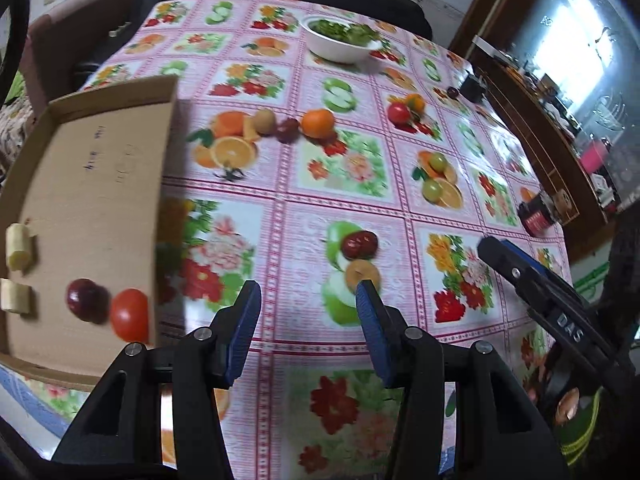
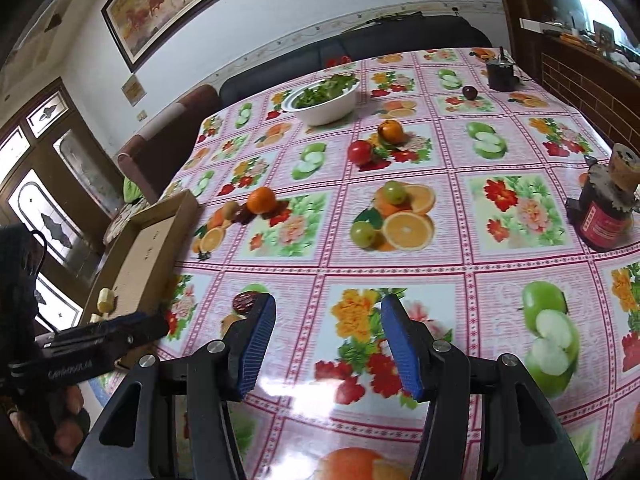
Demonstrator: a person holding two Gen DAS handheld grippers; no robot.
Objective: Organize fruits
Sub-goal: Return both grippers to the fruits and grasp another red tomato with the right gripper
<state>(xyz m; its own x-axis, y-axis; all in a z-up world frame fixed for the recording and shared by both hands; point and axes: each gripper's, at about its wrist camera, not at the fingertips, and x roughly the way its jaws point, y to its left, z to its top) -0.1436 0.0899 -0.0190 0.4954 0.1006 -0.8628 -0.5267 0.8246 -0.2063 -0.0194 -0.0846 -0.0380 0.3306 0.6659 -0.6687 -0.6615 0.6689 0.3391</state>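
My left gripper point(image 1: 308, 292) is open and empty above the tablecloth, just right of a cardboard tray point(image 1: 100, 168). The tray holds two banana pieces point(image 1: 18, 246), a dark red fruit point(image 1: 86, 300) and a tomato point(image 1: 130, 314). A red date point(image 1: 359, 244) and a tan fruit point(image 1: 362, 274) lie just ahead of my right fingertip. Farther off lie an orange point(image 1: 318, 123), a kiwi point(image 1: 265, 121), a dark fruit point(image 1: 289, 128) and a tomato point(image 1: 398, 113). My right gripper point(image 2: 328, 312) is open and empty; it shows in the left wrist view point(image 1: 520, 268). In the right wrist view I see two oranges point(image 2: 261, 200) point(image 2: 391, 130), a tomato point(image 2: 360, 152) and a plum point(image 2: 469, 92).
A white bowl of greens point(image 1: 340, 38) point(image 2: 322, 100) stands at the far side. A red jar point(image 2: 608, 216) point(image 1: 538, 216) and a dark box point(image 2: 500, 74) stand near the right edge. The cloth is printed with fruit pictures. A dark sofa lies behind the table.
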